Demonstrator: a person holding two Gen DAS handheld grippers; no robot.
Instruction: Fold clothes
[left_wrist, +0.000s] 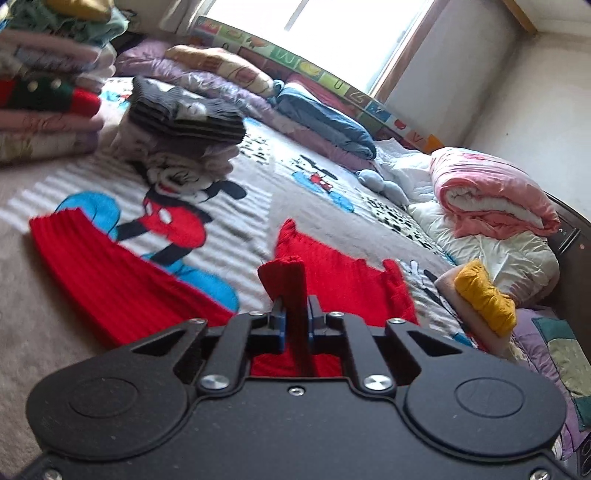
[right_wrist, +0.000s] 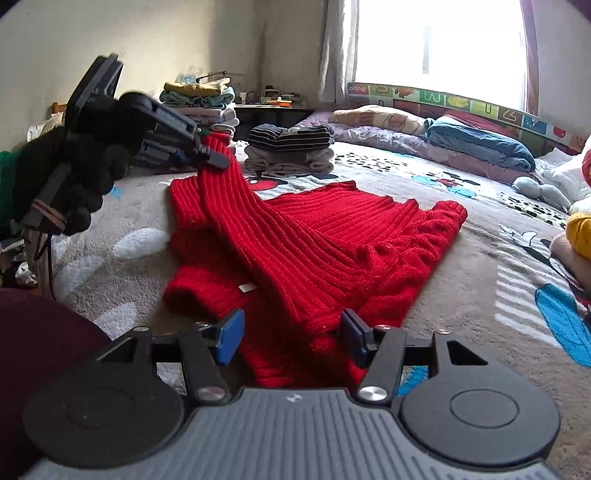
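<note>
A red ribbed knit sweater lies spread on the Mickey Mouse blanket. My left gripper is shut on a fold of the red sweater and holds that part lifted above the bed. It also shows in the right wrist view, held by a black-gloved hand, with a sleeve hanging from it. My right gripper is open, low over the sweater's near edge, with the knit between its blue pads.
A stack of folded clothes topped by a dark striped garment stands mid-bed. A taller folded pile is at the far left. Rolled quilts, pillows and a yellow garment line the right side. An alphabet mat leans under the window.
</note>
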